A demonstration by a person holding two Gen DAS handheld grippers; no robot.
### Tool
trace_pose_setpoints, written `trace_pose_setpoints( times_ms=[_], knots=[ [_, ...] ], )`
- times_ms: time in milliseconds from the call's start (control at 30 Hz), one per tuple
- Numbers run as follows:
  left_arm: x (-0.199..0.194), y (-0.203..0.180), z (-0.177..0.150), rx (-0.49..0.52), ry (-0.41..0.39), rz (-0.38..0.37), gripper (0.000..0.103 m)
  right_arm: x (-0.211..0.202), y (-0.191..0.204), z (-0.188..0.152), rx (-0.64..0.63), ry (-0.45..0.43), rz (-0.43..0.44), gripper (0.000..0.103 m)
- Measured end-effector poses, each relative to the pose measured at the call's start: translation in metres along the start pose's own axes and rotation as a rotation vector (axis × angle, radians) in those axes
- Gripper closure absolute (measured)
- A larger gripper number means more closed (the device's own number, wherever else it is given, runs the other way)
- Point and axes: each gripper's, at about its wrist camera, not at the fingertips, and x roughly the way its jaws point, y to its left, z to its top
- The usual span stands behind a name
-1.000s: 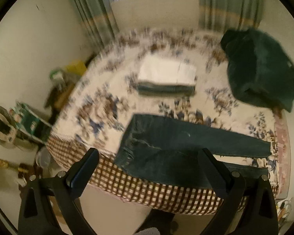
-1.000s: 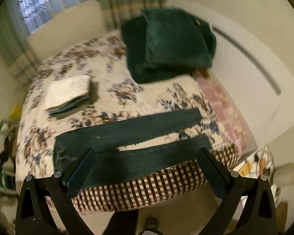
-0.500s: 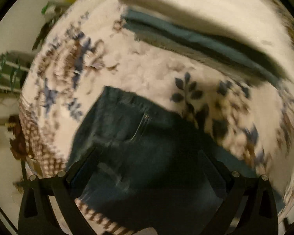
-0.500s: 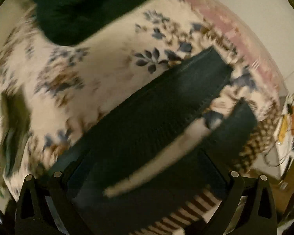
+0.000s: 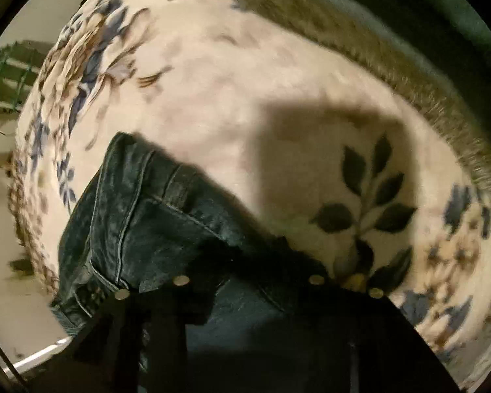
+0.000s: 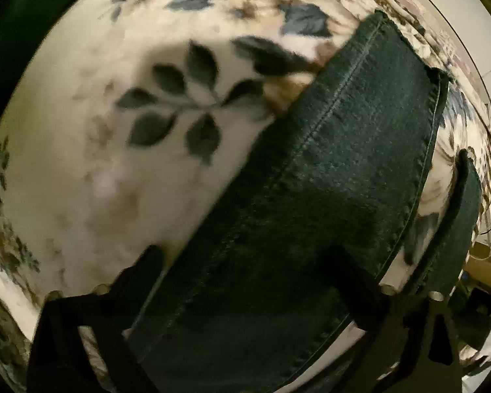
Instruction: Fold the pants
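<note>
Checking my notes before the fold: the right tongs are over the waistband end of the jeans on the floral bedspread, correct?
Not quite. The right wrist view shows the right tongs over a leg-hem end of the jeans, not the waistband. The bedspread is floral, as you said.

1. A cream floral bedspread [image 5: 212, 91] covers the bed, printed with blue and brown leaves.
2. Pale floor [image 5: 19, 321] shows at the left view's edge.
3. Warm, dim light casts a hard shadow [image 5: 311, 150] across the bedspread.
</note>
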Motion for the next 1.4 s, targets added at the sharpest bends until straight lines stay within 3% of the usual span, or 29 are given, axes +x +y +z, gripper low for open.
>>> trace_pose_setpoints(
  times_ms=[33, 100, 133, 233, 367, 500, 633, 733, 933, 967, 1000, 1100, 1167, 1267, 1300, 1333, 1400],
  knots=[
    [-0.008, 0.006, -0.004, -0.008, -0.015, -0.027, 0.085, 0.0, -0.001, 0.0, -0.005, -0.004, 0.006, 0.041],
    [-0.026, 0.014, -0.014, -0.002, -0.051, -0.076, 0.088, -0.007, -0.007, -0.002, -0.018, -0.014, 0.067, 0.087],
    [-0.039, 0.019, -0.021, 0.0, -0.071, -0.1, 0.09, -0.01, -0.01, -0.003, -0.022, -0.019, 0.074, 0.092],
    [-0.079, 0.038, -0.045, -0.001, -0.124, -0.167, 0.093, -0.037, -0.018, -0.016, -0.063, -0.074, 0.131, 0.095],
    [-0.126, 0.087, -0.081, -0.039, -0.179, -0.273, 0.096, -0.078, -0.057, -0.049, -0.107, -0.125, 0.222, 0.096],
    [-0.131, 0.147, -0.114, -0.057, -0.216, -0.333, 0.096, -0.114, -0.115, -0.081, -0.123, -0.142, 0.29, 0.096],
    [-0.114, 0.196, -0.161, -0.077, -0.205, -0.336, 0.097, -0.115, -0.194, -0.114, -0.151, -0.137, 0.296, 0.096],
    [-0.08, 0.221, -0.193, -0.086, -0.178, -0.298, 0.097, -0.081, -0.236, -0.136, -0.164, -0.106, 0.269, 0.096],
    [0.005, 0.239, -0.229, -0.105, -0.092, -0.226, 0.096, -0.01, -0.281, -0.149, -0.146, -0.001, 0.229, 0.096],
    [0.01, 0.24, -0.231, -0.101, -0.095, -0.225, 0.095, -0.005, -0.286, -0.148, -0.142, 0.014, 0.23, 0.093],
    [0.01, 0.24, -0.231, -0.101, -0.108, -0.227, 0.093, -0.002, -0.292, -0.147, -0.142, 0.03, 0.224, 0.078],
    [-0.004, 0.237, -0.232, -0.091, -0.144, -0.235, 0.092, -0.017, -0.301, -0.143, -0.202, 0.02, 0.205, 0.058],
    [-0.016, 0.237, -0.236, -0.087, -0.171, -0.241, 0.088, -0.038, -0.297, -0.141, -0.276, -0.029, 0.188, 0.051],
    [-0.031, 0.236, -0.241, -0.092, -0.204, -0.199, 0.069, -0.071, -0.277, -0.134, -0.388, -0.156, 0.162, 0.041],
    [-0.037, 0.232, -0.242, -0.091, -0.225, -0.183, 0.053, -0.076, -0.269, -0.13, -0.419, -0.19, 0.155, 0.037],
    [-0.04, 0.231, -0.242, -0.093, -0.24, -0.17, 0.03, -0.081, -0.256, -0.124, -0.447, -0.226, 0.143, 0.035],
    [-0.044, 0.221, -0.243, -0.07, -0.269, -0.137, 0.019, -0.074, -0.222, -0.105, -0.51, -0.255, 0.104, 0.026]
  ],
)
